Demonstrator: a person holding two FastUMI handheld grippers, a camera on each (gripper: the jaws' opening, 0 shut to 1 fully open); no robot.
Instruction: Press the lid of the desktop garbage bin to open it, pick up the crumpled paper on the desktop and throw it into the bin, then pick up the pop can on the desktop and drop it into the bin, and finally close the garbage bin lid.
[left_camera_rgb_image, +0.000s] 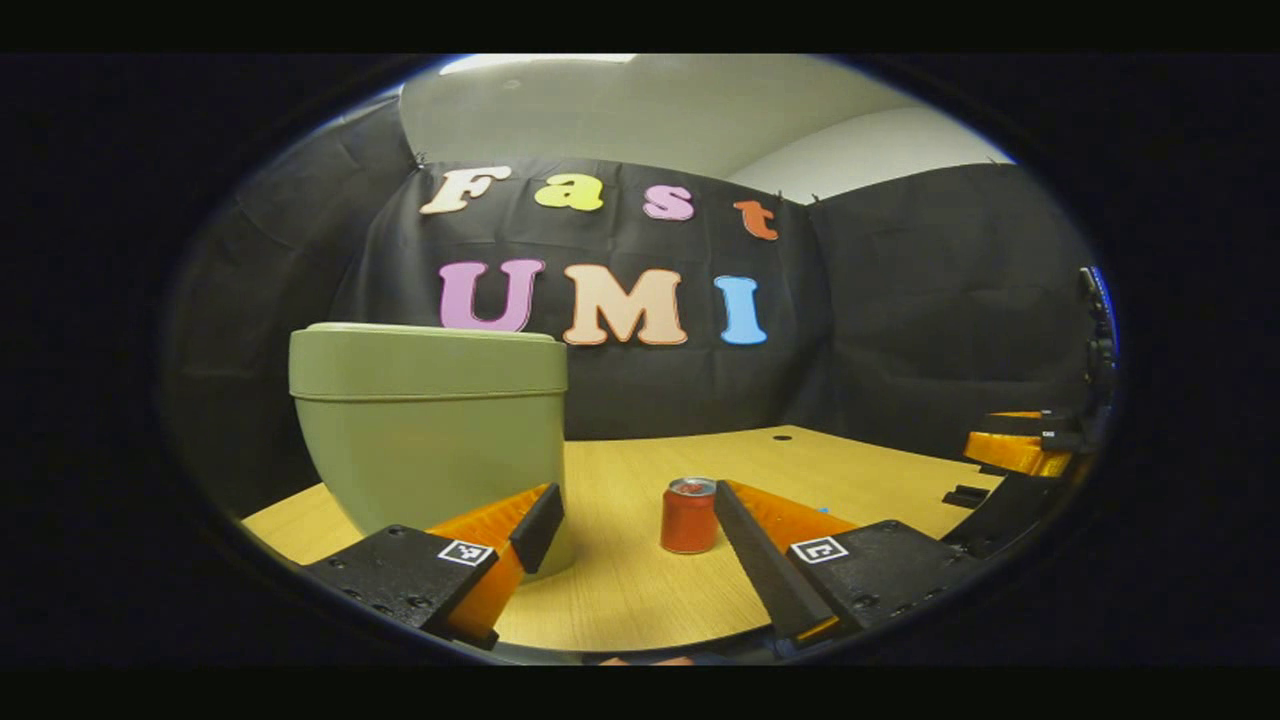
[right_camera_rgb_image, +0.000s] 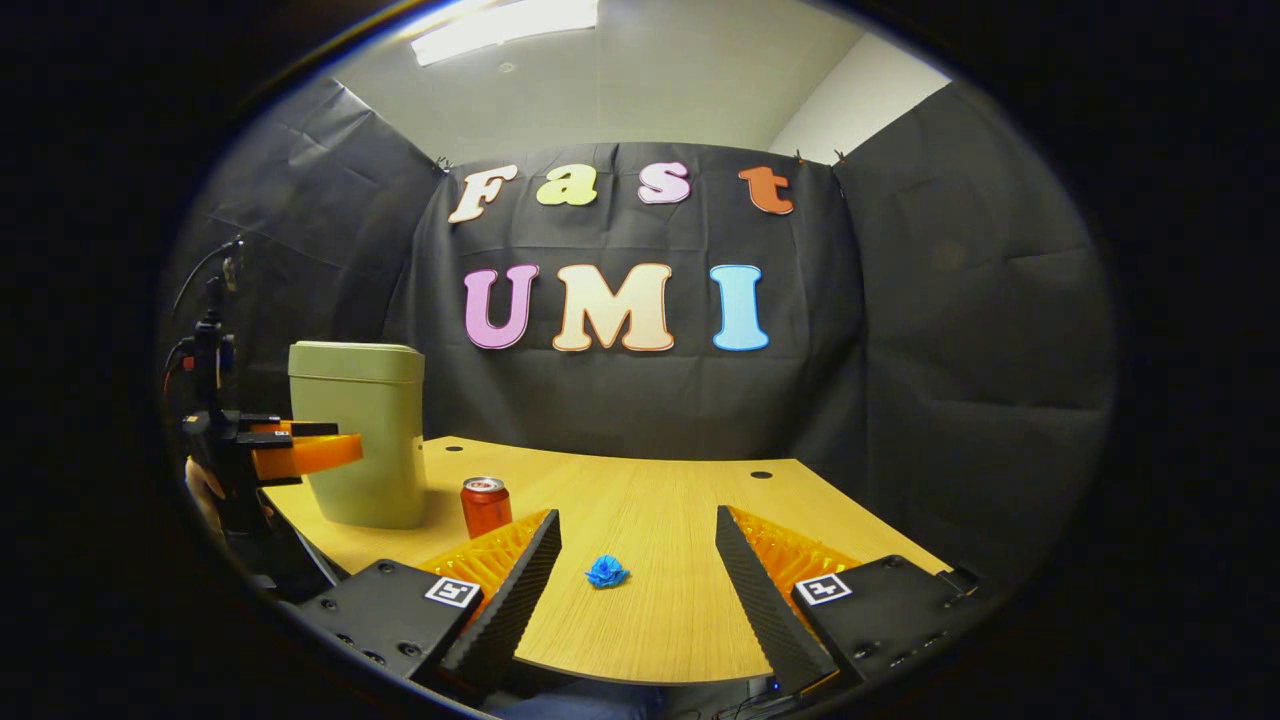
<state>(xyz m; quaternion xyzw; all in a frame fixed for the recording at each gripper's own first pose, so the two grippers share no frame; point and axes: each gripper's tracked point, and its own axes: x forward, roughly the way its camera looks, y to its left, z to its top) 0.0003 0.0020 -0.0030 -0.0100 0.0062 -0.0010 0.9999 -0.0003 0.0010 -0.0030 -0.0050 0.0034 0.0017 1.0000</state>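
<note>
Bin (left_camera_rgb_image: 428, 420) lid down, left on desk (right_camera_rgb_image: 660, 520); can (left_camera_rgb_image: 689, 515) beside it; paper (right_camera_rgb_image: 606, 572) ahead of right gripper (right_camera_rgb_image: 638, 560); left gripper (left_camera_rgb_image: 640, 530) nearest bin, suited to lid press; both released, holding nothing.

A recording booth inside an office-like room: black cloth walls (right_camera_rgb_image: 950, 300) enclose a curved wooden desk (right_camera_rgb_image: 650, 520) at lower centre, while a white ceiling with a strip light (right_camera_rgb_image: 505, 25) shows at top.
</note>
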